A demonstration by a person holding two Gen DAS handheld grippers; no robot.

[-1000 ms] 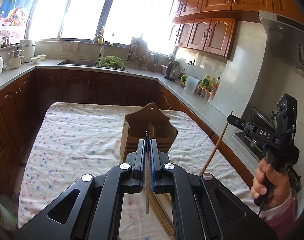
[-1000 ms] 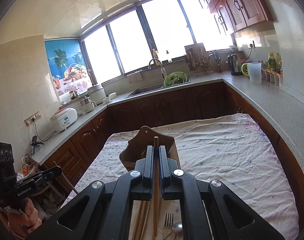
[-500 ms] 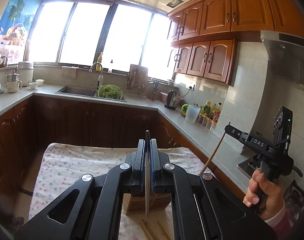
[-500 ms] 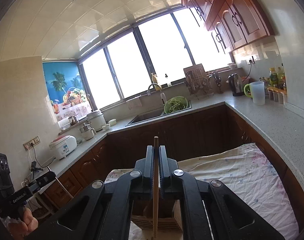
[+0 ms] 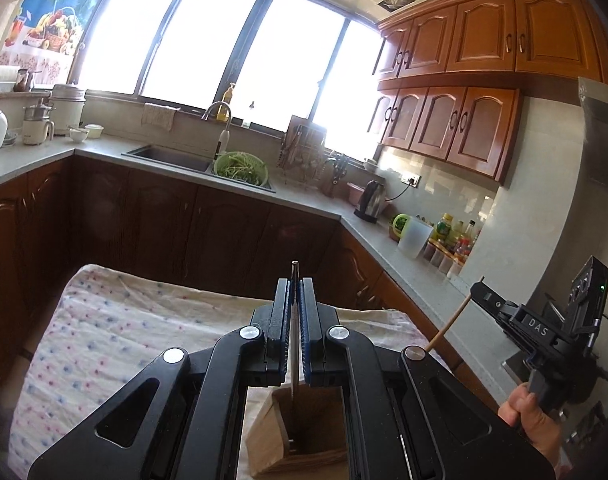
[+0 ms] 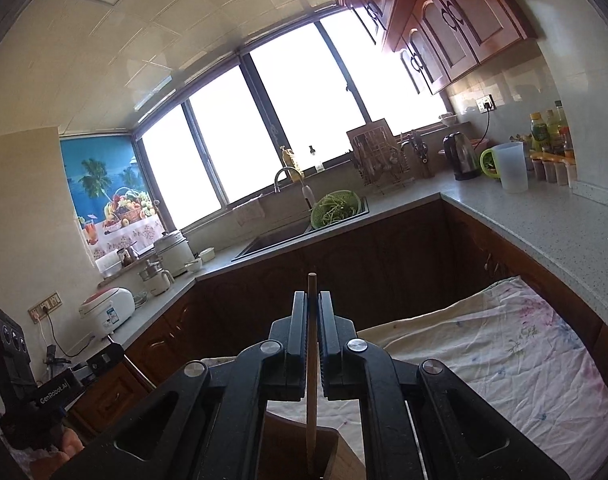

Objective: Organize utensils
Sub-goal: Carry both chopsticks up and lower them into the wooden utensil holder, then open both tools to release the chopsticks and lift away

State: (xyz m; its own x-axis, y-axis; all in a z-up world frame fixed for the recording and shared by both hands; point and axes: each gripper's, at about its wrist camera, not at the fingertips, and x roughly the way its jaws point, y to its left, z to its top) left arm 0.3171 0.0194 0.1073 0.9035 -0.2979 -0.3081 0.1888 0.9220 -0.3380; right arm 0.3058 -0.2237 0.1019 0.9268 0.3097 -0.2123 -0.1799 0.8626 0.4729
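Left tongs (image 5: pixel 295 336): clamped tight on a thin grey metal utensil handle (image 5: pixel 294 360); which utensil it is, can't tell.
Right tongs (image 6: pixel 312 344): pinched shut on a slim light wooden chopstick (image 6: pixel 311 380).
Holder: brown wooden utensil box with an open top (image 5: pixel 304 428), standing on the floral-cloth-covered bench (image 5: pixel 115 332), right under both pairs of tongs.
Metal handle axis: upright, running top to bottom, lower end down inside the box mouth.
Chopstick axis: upright too, top end poking above the tongs, lower end dipping into the box opening.
Progress: both pieces look lined up over the holder, neither let go yet.
Left to do: release both, likely; any other loose utensils are out of view here.
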